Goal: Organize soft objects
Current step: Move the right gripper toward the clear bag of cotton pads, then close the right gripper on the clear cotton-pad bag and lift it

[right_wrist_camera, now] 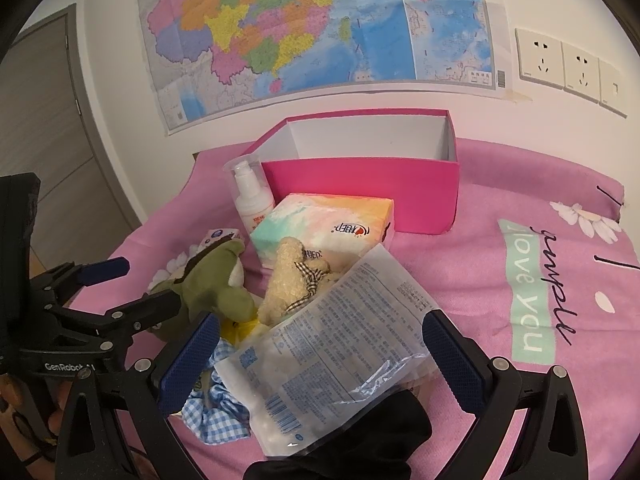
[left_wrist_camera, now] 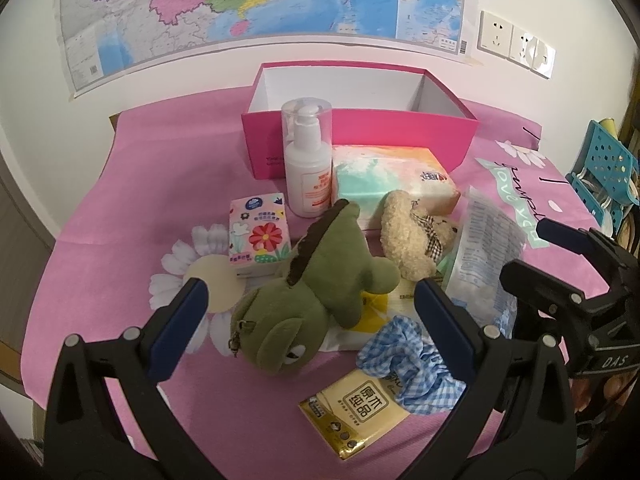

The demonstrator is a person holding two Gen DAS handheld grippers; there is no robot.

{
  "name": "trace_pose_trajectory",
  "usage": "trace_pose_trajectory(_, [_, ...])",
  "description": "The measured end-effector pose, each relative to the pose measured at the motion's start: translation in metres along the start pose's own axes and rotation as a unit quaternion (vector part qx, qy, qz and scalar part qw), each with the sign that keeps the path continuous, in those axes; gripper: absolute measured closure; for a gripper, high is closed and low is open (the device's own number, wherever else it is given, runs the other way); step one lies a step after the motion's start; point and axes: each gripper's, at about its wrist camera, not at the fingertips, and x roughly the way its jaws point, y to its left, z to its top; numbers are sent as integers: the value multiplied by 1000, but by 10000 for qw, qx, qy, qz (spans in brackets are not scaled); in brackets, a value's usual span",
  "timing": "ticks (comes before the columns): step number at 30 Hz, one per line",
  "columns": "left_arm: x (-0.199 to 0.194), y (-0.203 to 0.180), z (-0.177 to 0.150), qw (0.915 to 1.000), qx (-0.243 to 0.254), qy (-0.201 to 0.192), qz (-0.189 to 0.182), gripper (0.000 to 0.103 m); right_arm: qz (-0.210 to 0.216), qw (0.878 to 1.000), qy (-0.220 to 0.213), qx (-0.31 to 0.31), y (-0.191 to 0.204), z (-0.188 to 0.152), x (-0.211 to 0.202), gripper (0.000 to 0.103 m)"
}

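Observation:
A green plush dinosaur (left_wrist_camera: pixel 316 280) lies on the pink cloth, head toward me; it also shows in the right wrist view (right_wrist_camera: pixel 212 280). My left gripper (left_wrist_camera: pixel 310 304) is open, its jaws either side of the dinosaur, not closed on it. A beige teddy bear (left_wrist_camera: pixel 412 232) with a checked bow lies behind it. A blue checked scrunchie (left_wrist_camera: pixel 412 364) lies at front. My right gripper (right_wrist_camera: pixel 320 344) is open over a clear plastic pack (right_wrist_camera: pixel 340 344) of cotton goods. A black cloth (right_wrist_camera: pixel 360 440) lies under its near edge. The open pink box (left_wrist_camera: pixel 360 132) stands at the back.
A white pump bottle (left_wrist_camera: pixel 308 160), a pastel tissue pack (left_wrist_camera: pixel 392 180), a small flowered tissue pack (left_wrist_camera: pixel 258 232) and a yellow tissue packet (left_wrist_camera: pixel 356 412) lie on the pink cloth (left_wrist_camera: pixel 120 240). A blue perforated rack (left_wrist_camera: pixel 604 168) stands at the right edge. A map hangs on the wall.

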Motion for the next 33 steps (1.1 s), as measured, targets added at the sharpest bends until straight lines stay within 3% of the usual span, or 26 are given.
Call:
trace_pose_trajectory(13, [2,-12,-5,9992,187,126,-319,0,11,9999,47,145,-15,0,1,0])
trace_pose_trajectory(19, [0,-21,-10,9948,400,259,-905,0,-7,9995,90,299,-29,2,5,0])
trace_pose_trajectory(24, [-1,-35,-16,9851,615,414,-1554,1,40,9988,187,453,-46,5,12,0])
trace_pose_trajectory(33, [-3,-54,-28,9623,1016,793,-2396,33,436,9965,469,542,-63,6,29,2])
